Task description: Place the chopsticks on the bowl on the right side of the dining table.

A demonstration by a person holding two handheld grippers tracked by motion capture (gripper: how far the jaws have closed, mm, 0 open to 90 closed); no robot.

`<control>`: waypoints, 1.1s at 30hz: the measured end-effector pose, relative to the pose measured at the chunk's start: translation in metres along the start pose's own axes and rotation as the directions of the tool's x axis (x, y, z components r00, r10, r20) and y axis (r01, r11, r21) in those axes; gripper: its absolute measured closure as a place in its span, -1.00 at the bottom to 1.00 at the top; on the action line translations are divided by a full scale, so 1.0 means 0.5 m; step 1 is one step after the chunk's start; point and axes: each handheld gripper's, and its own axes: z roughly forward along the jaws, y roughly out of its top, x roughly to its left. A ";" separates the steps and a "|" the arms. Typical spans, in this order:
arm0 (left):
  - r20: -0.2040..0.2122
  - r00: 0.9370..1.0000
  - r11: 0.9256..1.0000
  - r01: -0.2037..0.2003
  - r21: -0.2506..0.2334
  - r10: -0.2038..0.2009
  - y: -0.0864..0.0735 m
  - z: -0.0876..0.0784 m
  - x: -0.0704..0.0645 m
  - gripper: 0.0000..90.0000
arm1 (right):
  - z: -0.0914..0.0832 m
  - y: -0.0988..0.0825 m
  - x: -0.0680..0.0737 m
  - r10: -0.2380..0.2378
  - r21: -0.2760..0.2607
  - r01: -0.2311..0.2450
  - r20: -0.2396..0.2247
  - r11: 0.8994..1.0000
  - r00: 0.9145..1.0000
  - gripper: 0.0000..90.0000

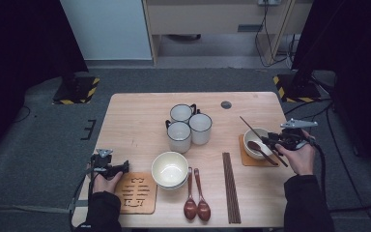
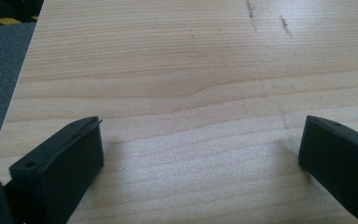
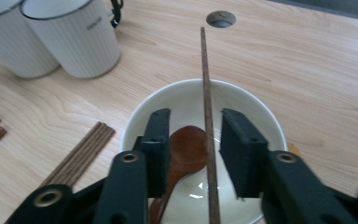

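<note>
A: Where is the right gripper [image 3: 194, 154]?

B: Over the white bowl [image 3: 270, 122] on the orange mat [image 1: 245, 159] at the right of the counter [image 1: 135, 121]. Its jaws stand apart, one on each side of a chopstick [image 3: 208, 116], and neither pad presses on it.

A: And the chopstick?

B: It lies across the bowl, its far end reaching past the rim toward the round hole [image 3: 220, 18] in the counter. A wooden spoon [image 3: 184, 151] sits in the bowl just beside it.

A: The left gripper [image 2: 200, 149]?

B: Low over bare counter near the front left edge, jaws wide apart with nothing between them. In the high view it sits just left of the carved coaster [image 1: 136, 192].
</note>
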 end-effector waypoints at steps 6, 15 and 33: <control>0.000 1.000 1.000 0.000 0.000 0.000 0.000 0.000 0.000 -1.00 | -0.019 0.005 0.014 -0.006 -0.002 0.006 0.003 1.000 1.000 0.09; 0.000 1.000 1.000 0.000 0.000 0.000 0.000 0.000 0.000 -1.00 | -0.043 0.001 0.042 -0.011 -0.006 0.011 -0.001 1.000 1.000 0.07; 0.000 1.000 1.000 0.000 0.000 0.000 0.000 0.000 0.000 -1.00 | -0.083 -0.025 0.096 -0.018 -0.022 0.018 0.006 1.000 1.000 0.12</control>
